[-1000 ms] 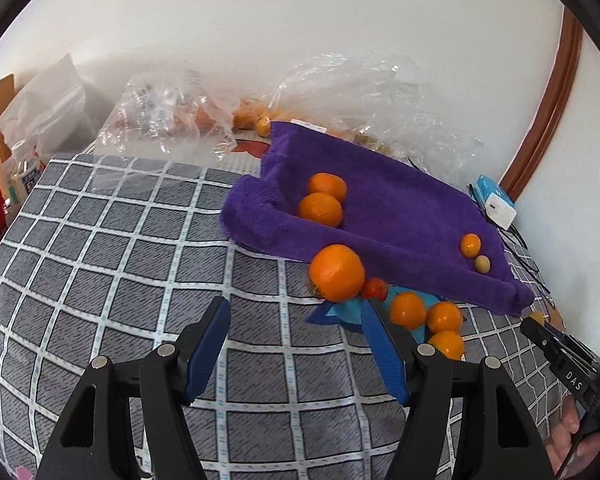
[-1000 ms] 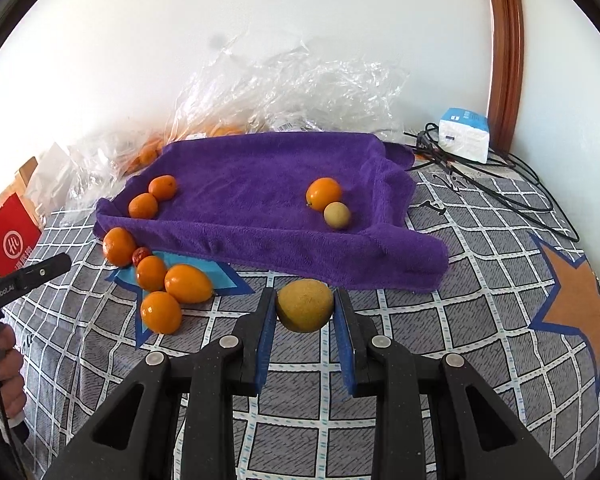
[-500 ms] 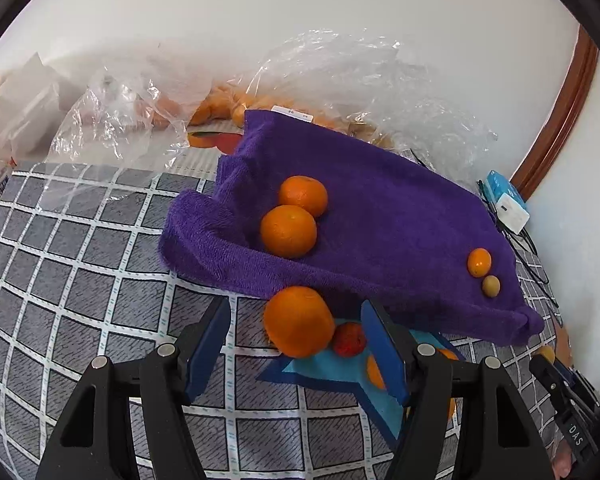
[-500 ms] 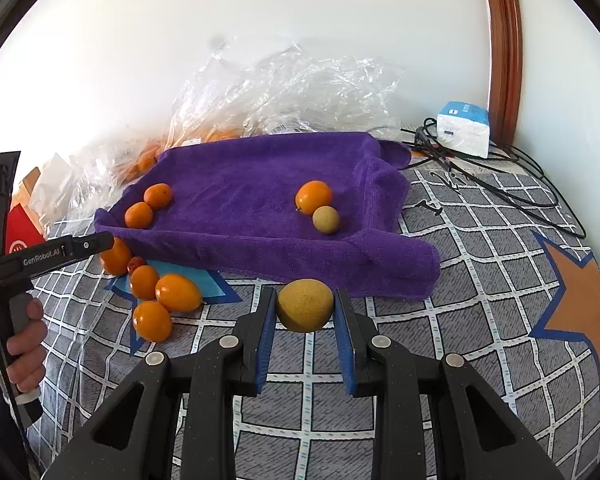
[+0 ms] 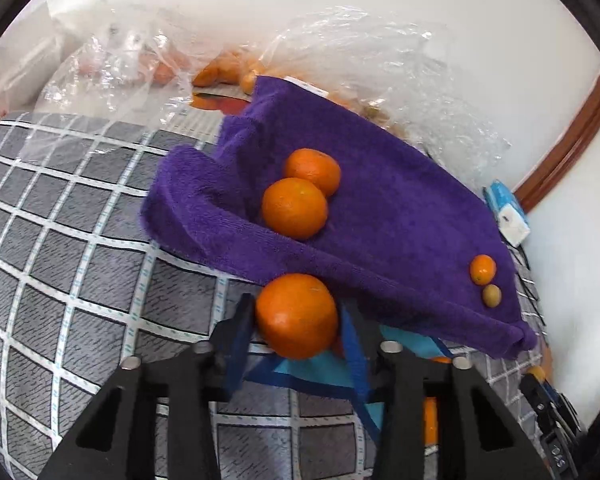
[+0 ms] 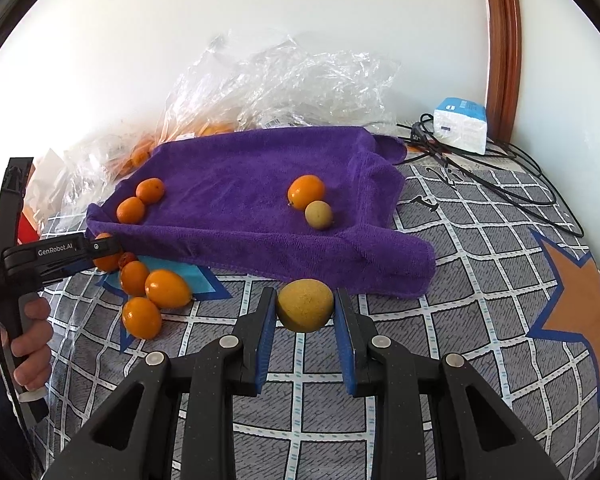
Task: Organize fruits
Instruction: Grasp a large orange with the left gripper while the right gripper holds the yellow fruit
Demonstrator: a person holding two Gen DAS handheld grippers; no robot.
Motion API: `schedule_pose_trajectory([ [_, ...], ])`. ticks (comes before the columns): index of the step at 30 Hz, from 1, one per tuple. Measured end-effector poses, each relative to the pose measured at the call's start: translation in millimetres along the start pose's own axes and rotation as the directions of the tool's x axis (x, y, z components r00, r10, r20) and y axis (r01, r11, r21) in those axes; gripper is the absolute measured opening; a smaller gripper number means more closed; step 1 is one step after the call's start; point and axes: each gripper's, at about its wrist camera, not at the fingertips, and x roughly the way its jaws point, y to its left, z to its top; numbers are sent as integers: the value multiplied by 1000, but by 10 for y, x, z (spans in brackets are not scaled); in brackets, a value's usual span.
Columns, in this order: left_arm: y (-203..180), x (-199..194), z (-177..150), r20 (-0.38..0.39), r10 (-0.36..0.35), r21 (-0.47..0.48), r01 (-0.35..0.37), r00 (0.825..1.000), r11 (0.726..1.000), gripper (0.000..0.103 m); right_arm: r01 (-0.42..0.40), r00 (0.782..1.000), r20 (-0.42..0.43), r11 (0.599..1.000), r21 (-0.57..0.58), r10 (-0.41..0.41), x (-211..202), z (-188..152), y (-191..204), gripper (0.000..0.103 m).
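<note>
A large orange (image 5: 296,316) sits at the near edge of the purple towel (image 5: 380,220). My left gripper (image 5: 296,304) has its jaws closing on it, and both blue pads lie against its sides. In the right wrist view that left gripper (image 6: 100,248) shows at the towel's left corner. My right gripper (image 6: 305,300) is shut on a round yellow-brown fruit (image 6: 305,310) just in front of the towel (image 6: 240,200). Two oranges (image 5: 294,208) lie on the towel's left side. A small orange (image 6: 306,191) and a small yellowish fruit (image 6: 318,214) lie to the right.
Three loose oranges (image 6: 167,288) and a small red fruit (image 6: 127,258) lie on the blue star of the checked cloth (image 6: 460,280). Clear plastic bags (image 6: 280,88) with more fruit line the wall. A tissue pack (image 6: 460,124) and black cables (image 6: 500,184) sit back right.
My left gripper moved forward and down to the large orange, and its jaws narrowed onto it. The right gripper kept still with the yellow-brown fruit in it.
</note>
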Motion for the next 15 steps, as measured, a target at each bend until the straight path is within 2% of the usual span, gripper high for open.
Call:
schedule_pose_trajectory([
  [3,-4,-72,-29,14,9,20,-9,1000,1000,38,4,1000,-5,1000,-4,-4,-17,-22,13,28],
  [9,62,-394,-138,38,11,3,-11,999,1000,38,4,1000,15,1000,-5,-4,-179,-59,46,28],
  [15,125,-728,-313,56,46,-6,-46,997,999,38,1,999,42,1000,-5,-1,-435,-82,111,28],
])
